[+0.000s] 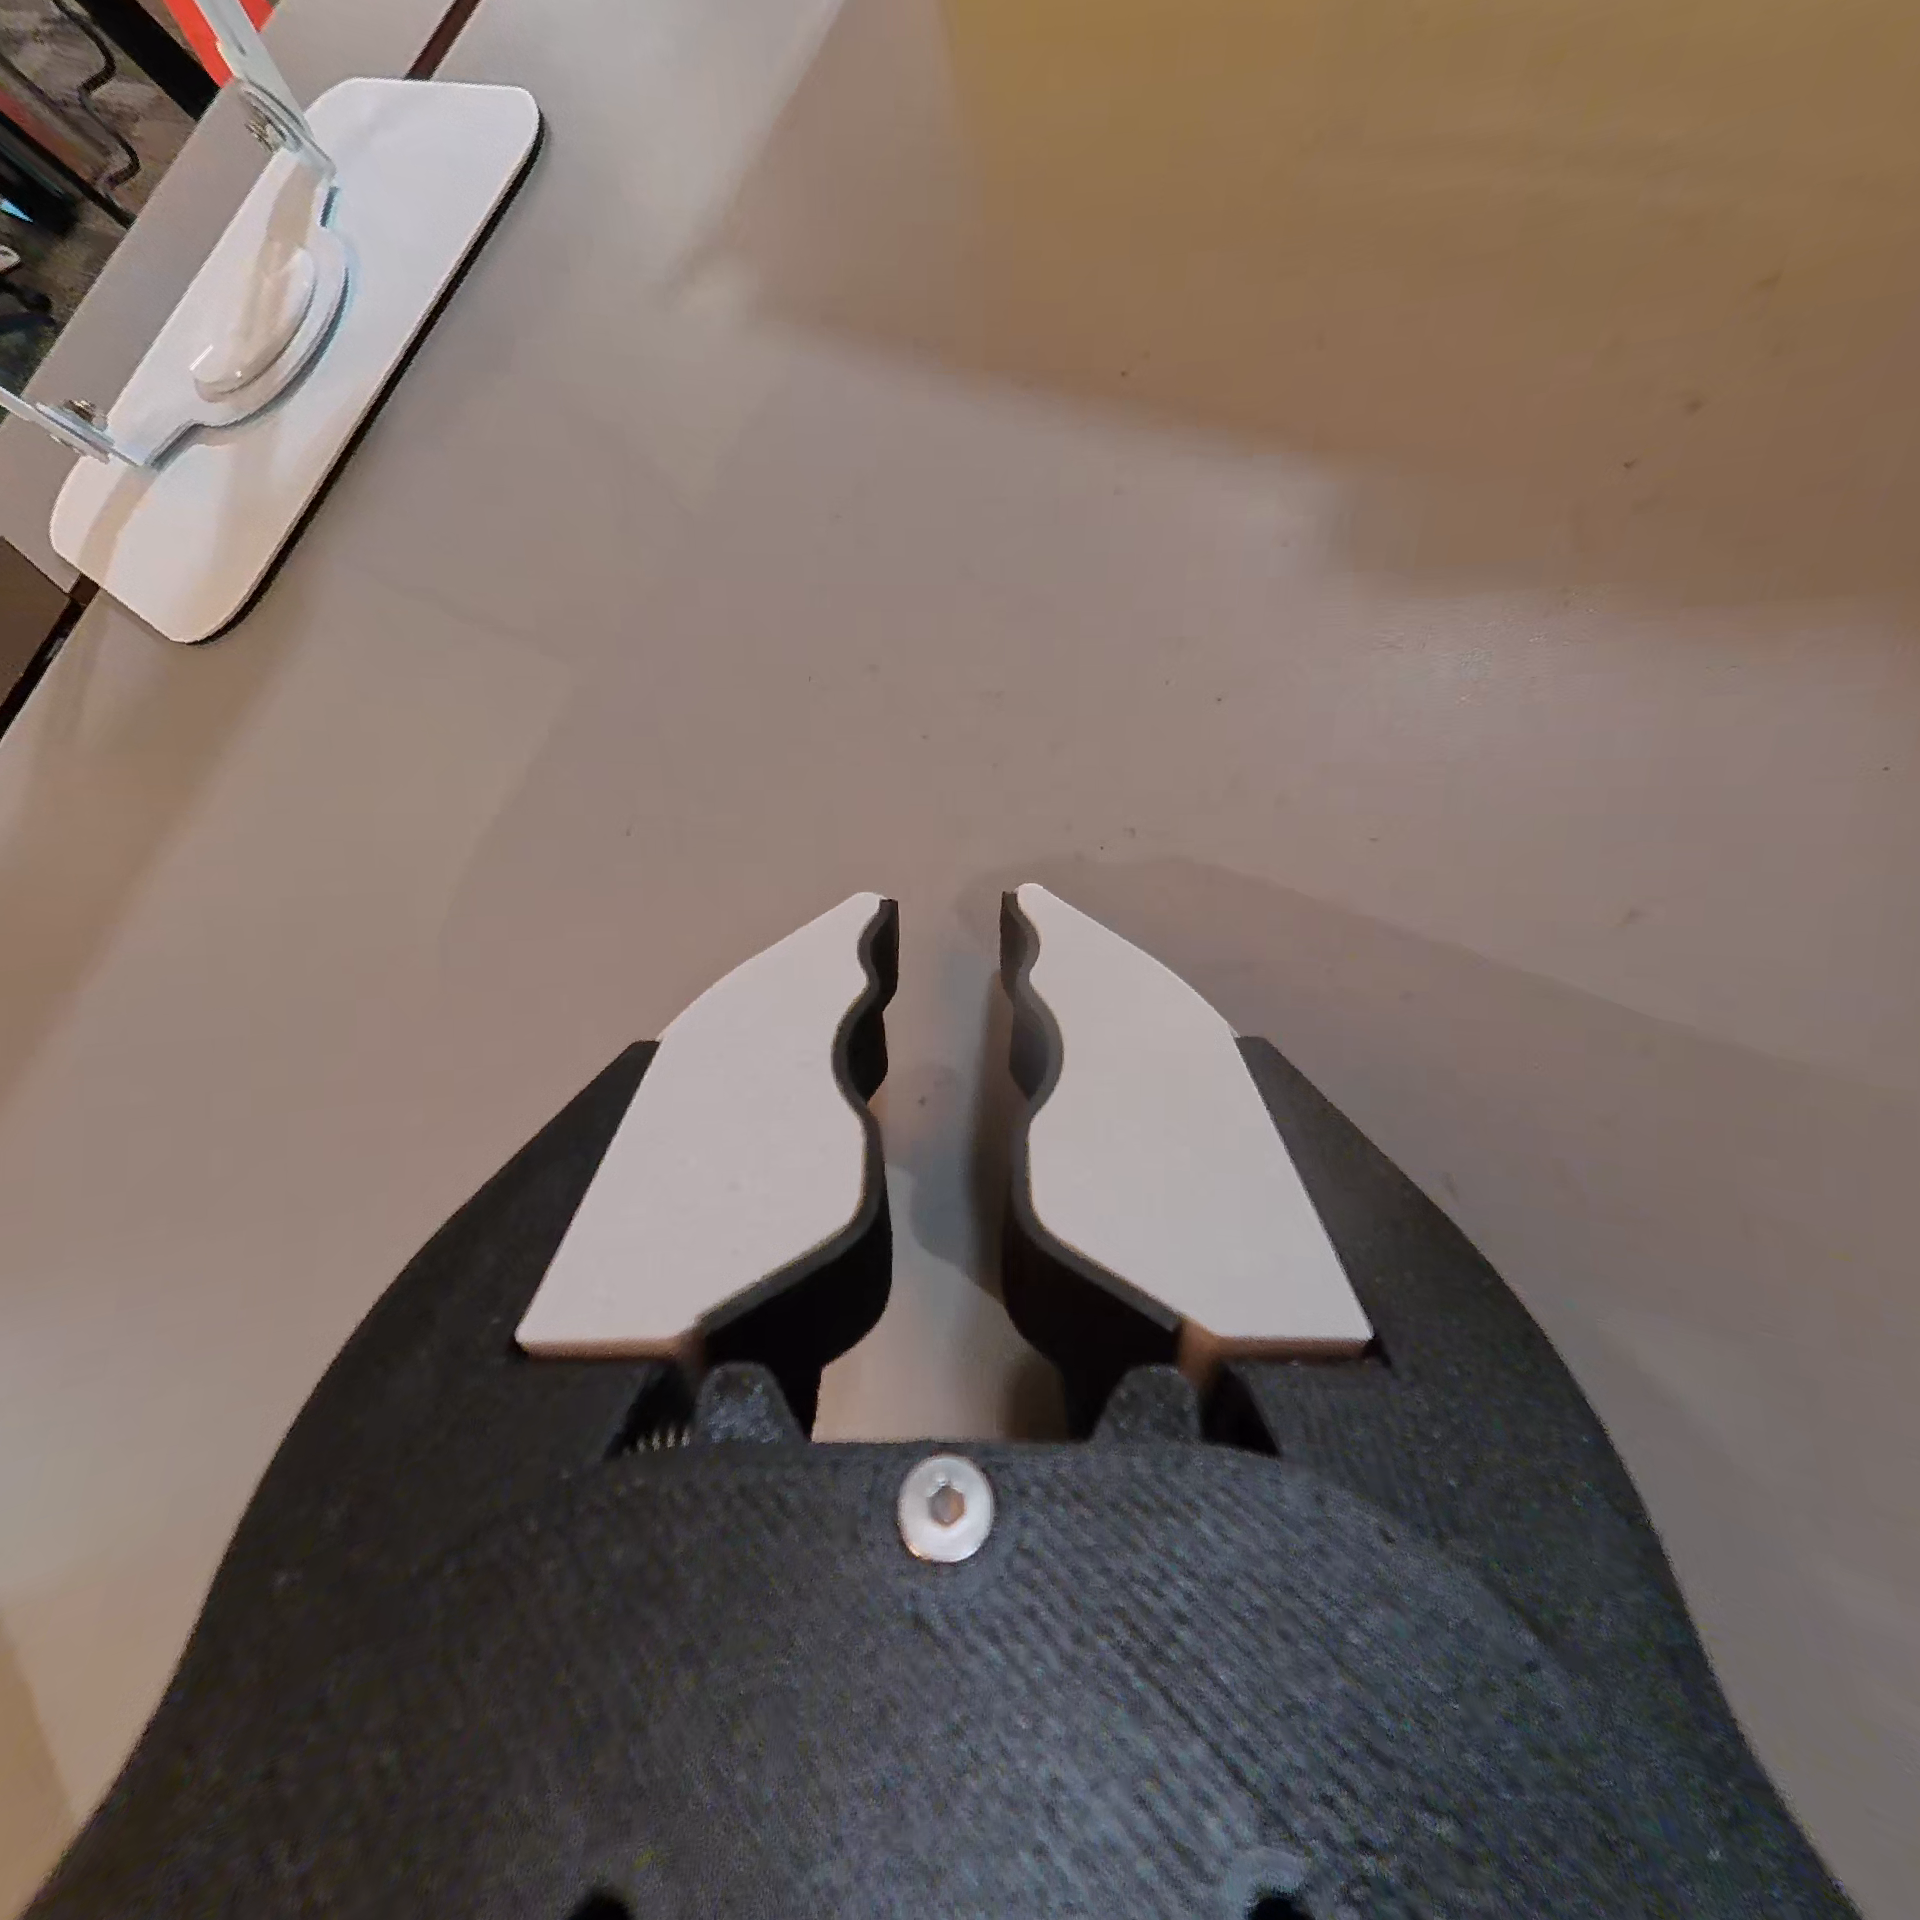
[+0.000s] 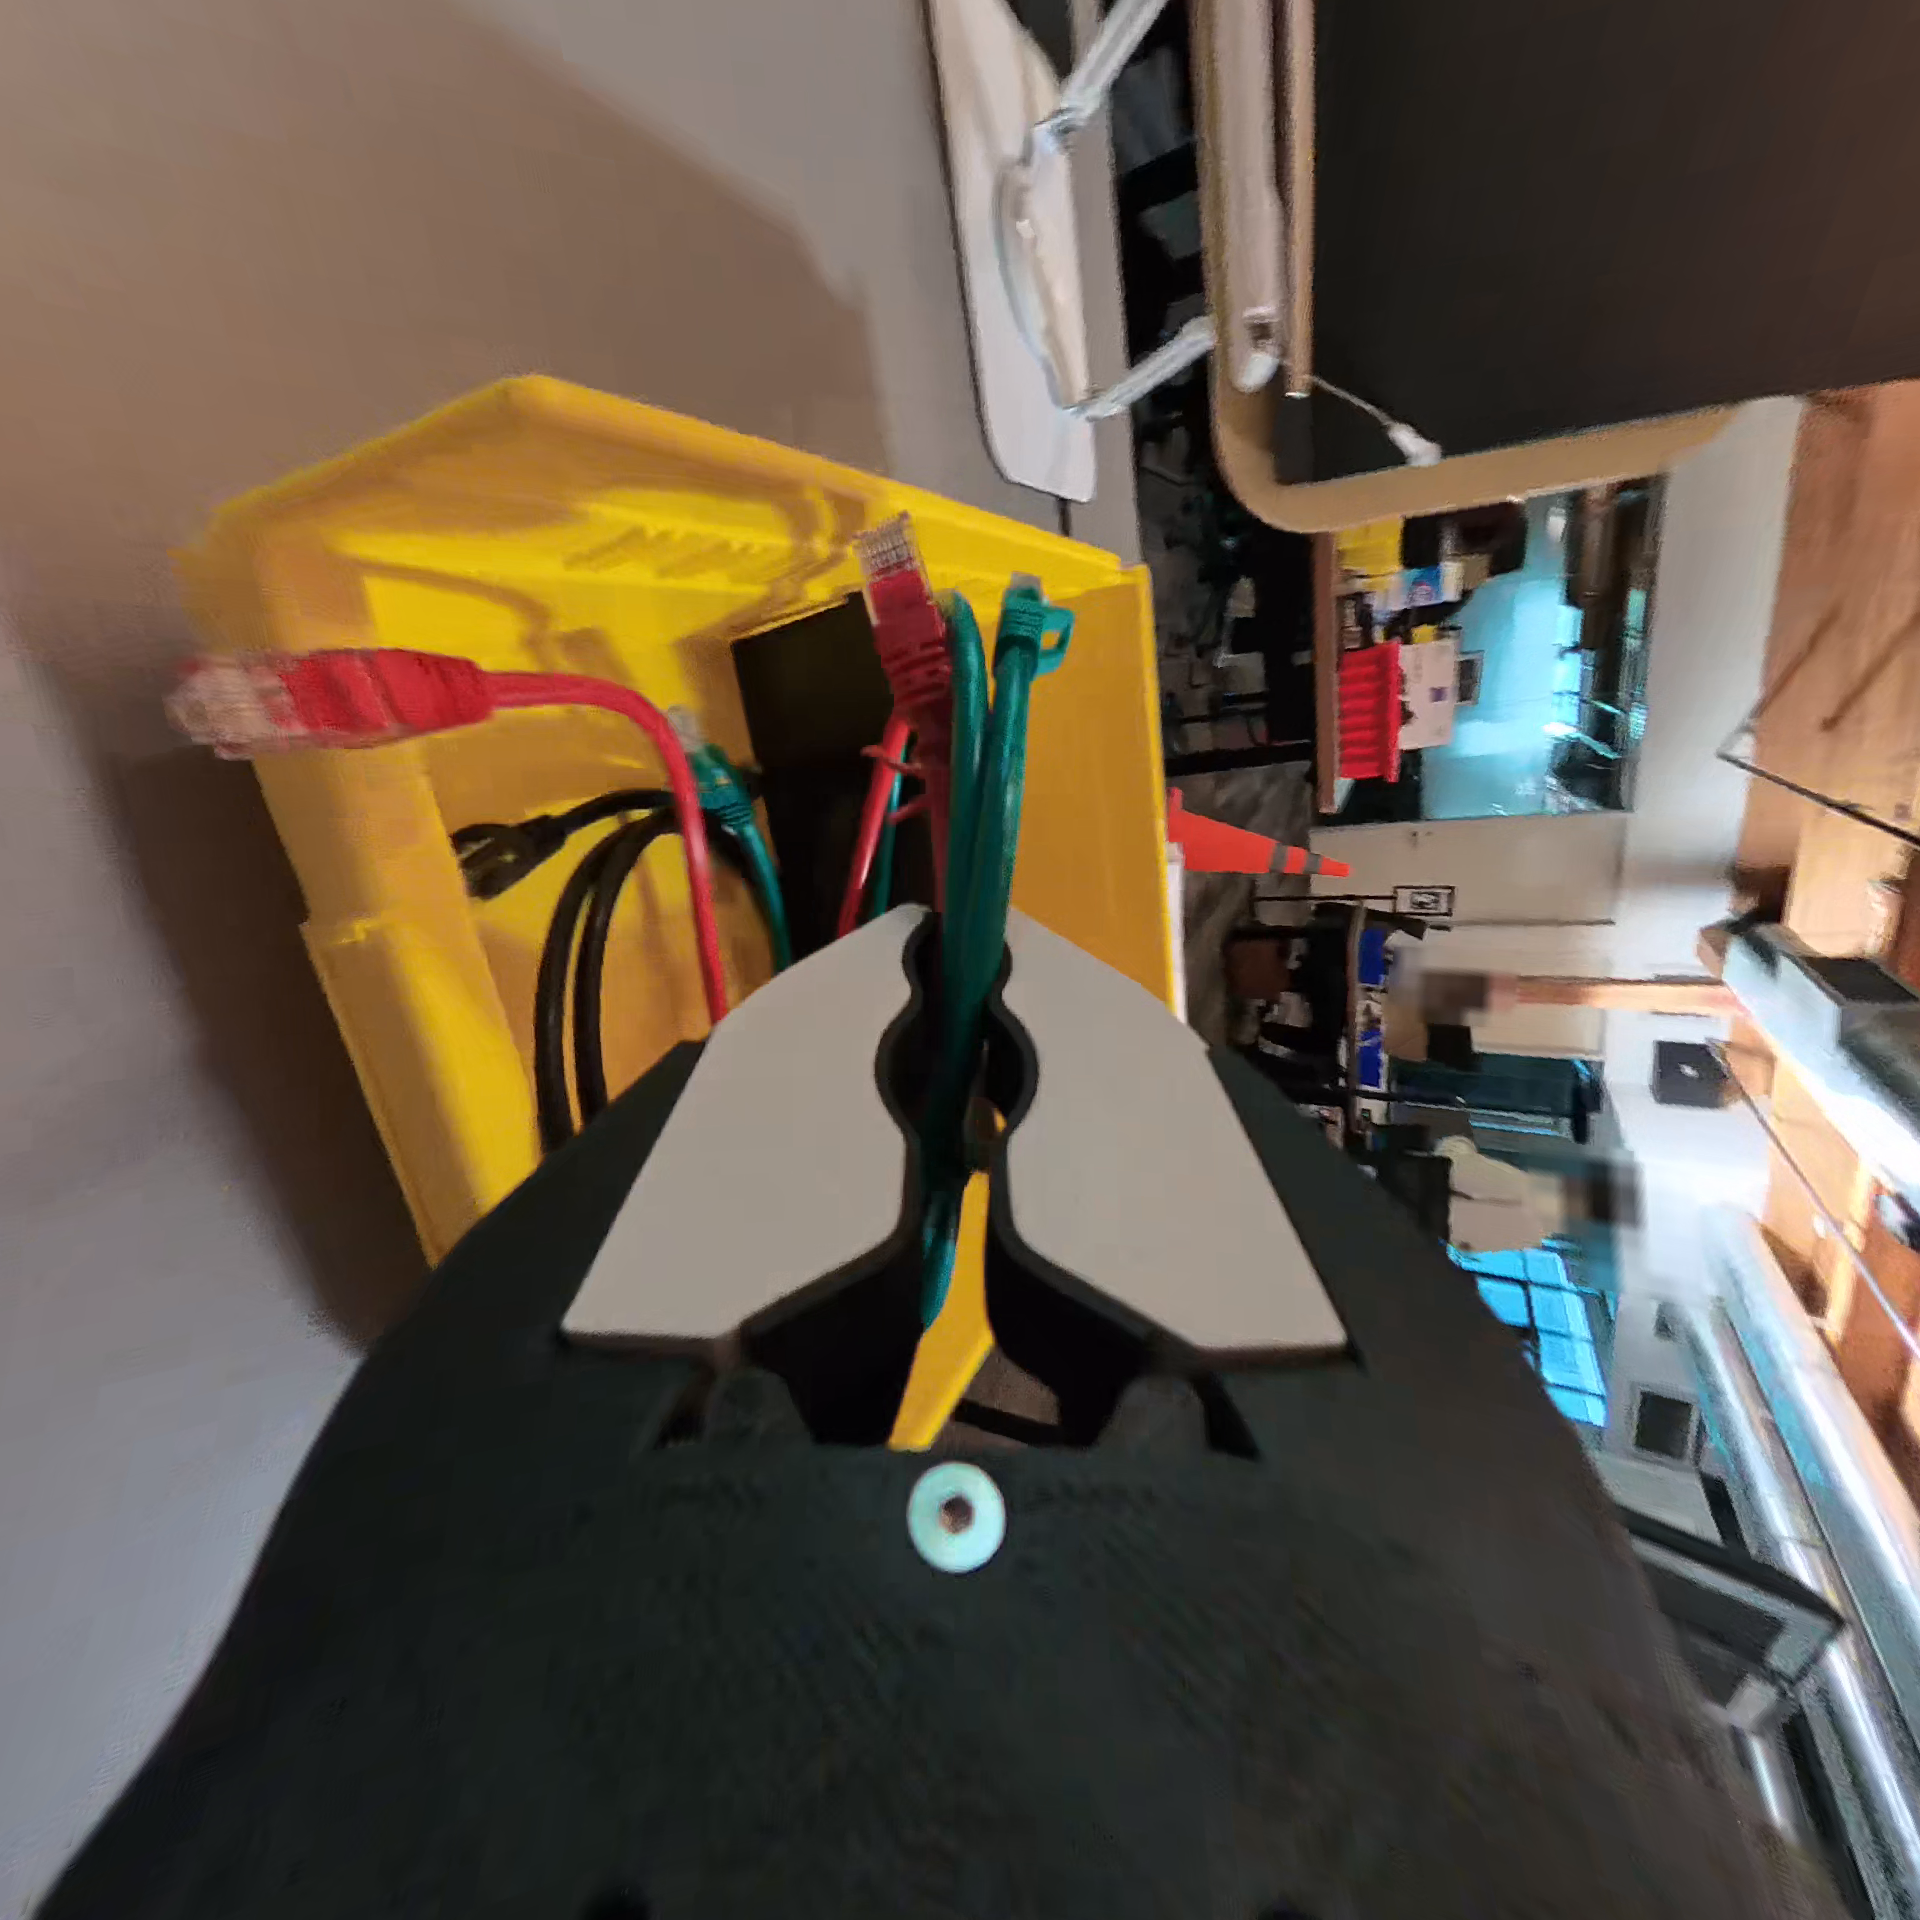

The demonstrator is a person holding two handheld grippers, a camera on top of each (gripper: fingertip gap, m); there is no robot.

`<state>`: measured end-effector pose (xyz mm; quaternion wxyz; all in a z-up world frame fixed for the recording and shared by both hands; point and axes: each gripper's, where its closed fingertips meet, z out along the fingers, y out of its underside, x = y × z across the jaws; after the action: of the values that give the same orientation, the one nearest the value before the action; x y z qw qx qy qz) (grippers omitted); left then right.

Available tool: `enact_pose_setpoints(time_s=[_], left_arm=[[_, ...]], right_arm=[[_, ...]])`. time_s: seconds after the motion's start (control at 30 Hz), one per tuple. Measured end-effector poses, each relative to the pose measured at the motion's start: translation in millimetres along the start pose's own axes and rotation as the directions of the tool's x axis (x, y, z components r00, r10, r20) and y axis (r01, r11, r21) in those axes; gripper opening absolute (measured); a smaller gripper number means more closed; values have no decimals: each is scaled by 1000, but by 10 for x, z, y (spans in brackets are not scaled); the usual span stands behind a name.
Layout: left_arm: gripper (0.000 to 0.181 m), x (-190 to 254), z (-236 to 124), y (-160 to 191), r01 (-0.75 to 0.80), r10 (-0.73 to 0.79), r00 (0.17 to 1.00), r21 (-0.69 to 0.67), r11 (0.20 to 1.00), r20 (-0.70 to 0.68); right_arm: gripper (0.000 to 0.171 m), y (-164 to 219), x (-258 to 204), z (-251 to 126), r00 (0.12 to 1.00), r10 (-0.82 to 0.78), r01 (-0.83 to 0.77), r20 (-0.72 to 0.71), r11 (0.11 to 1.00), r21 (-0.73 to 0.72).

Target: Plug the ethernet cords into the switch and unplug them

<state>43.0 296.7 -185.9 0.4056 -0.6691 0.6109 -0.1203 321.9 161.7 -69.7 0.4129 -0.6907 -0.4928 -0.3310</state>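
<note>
In the right wrist view, which is turned on its side, a yellow bin (image 2: 395,935) holds a black switch (image 2: 805,707), red and green ethernet cords and a black power cord (image 2: 577,935). My right gripper (image 2: 966,925) is shut on the green cords (image 2: 977,790) at the bin's rim; a green plug sticks out beyond the fingertips. One red plug (image 2: 312,701) pokes out over the bin's side, another red plug (image 2: 904,613) stands by the switch. My left gripper (image 1: 949,909) is empty with a narrow gap between its fingers, low over the bare grey table (image 1: 1143,623); no cord or switch shows in its view.
A white flat stand base (image 1: 301,353) with a metal bracket sits at the table's far left edge; it also shows in the right wrist view (image 2: 1029,260). A dark monitor (image 2: 1610,208) is above it. An orange cone (image 2: 1247,842), shelves and people are in the background.
</note>
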Motion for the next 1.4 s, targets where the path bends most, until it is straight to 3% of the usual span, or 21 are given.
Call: enact_pose_setpoints(time_s=[0.13, 0.27, 0.4, 0.47, 0.57, 0.73, 0.87, 0.97, 1.03, 1.23, 1.37, 1.4], left_arm=[[19, 2, -4, 2, 1, -1, 1000, -1, 1000, 2], [18, 7, -8, 3, -1, 1, 1000, -1, 1000, 3], [19, 9, -12, 7, 2, -2, 1000, -1, 1000, 0], [19, 10, -12, 6, 1, -1, 1000, -1, 1000, -1], [19, 11, -14, 9, 2, -2, 1000, -1, 1000, -2], [19, 13, -14, 10, 5, -5, 1000, -2, 1000, -6], [18, 15, -14, 9, 2, -2, 1000, -1, 1000, -5], [18, 15, -14, 9, 2, -2, 1000, -1, 1000, -5], [19, 15, -14, 10, 2, -2, 1000, -1, 1000, -5], [18, 18, -15, 11, 5, -5, 1000, -2, 1000, -6], [18, 31, -18, 14, 6, -6, 1000, -2, 1000, -14], [17, 34, -20, 14, 4, -4, 1000, -1, 1000, -15]], right_arm=[[6, 18, -261, 151, 987, -12, 19, 162, 999, -37], [9, 66, -359, 194, 972, 69, -53, 222, 995, -81], [45, 189, -471, 138, 953, 153, -103, 262, 975, -196], [59, 179, -479, 66, 932, 256, -205, 258, 956, -209], [67, 115, -361, -85, 872, 443, -419, 207, 896, -151], [71, 157, -41, -364, 672, 732, -740, 109, 670, 59], [74, 237, 153, -596, 420, 892, -893, 170, 372, 255], [64, 608, 325, -667, 228, 972, -918, 46, 199, 344], [65, 845, 341, -646, 143, 988, -920, -53, 152, 360], [74, 1252, 100, -275, 50, 974, -943, -221, 119, 311], [74, 1388, -228, 43, -91, 991, -988, -101, -77, 134], [68, 1400, -292, 95, -123, 990, -988, -68, -116, 107]])
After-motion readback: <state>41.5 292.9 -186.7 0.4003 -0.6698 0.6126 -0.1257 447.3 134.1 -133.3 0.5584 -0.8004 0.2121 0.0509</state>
